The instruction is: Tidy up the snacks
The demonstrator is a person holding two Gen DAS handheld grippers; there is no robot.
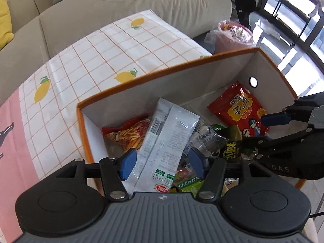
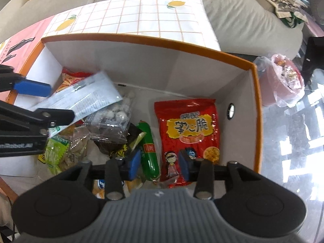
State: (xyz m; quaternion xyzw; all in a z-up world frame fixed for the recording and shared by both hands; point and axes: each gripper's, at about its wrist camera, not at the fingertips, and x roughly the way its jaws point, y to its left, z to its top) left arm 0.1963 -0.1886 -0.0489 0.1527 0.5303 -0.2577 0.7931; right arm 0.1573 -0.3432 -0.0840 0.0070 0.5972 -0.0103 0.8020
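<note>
Orange-rimmed storage box, white inside, sits on your lemon-print tablecloth. Your left gripper hangs spread over its left half; the white packet lies slanted between the pads, contact unclear. Your right gripper is likewise spread above the green sausage and red snack bag. Bare floor shows beside the right wall.

home living room | beige sofa | lemon-print tablecloth | lined bin
</note>
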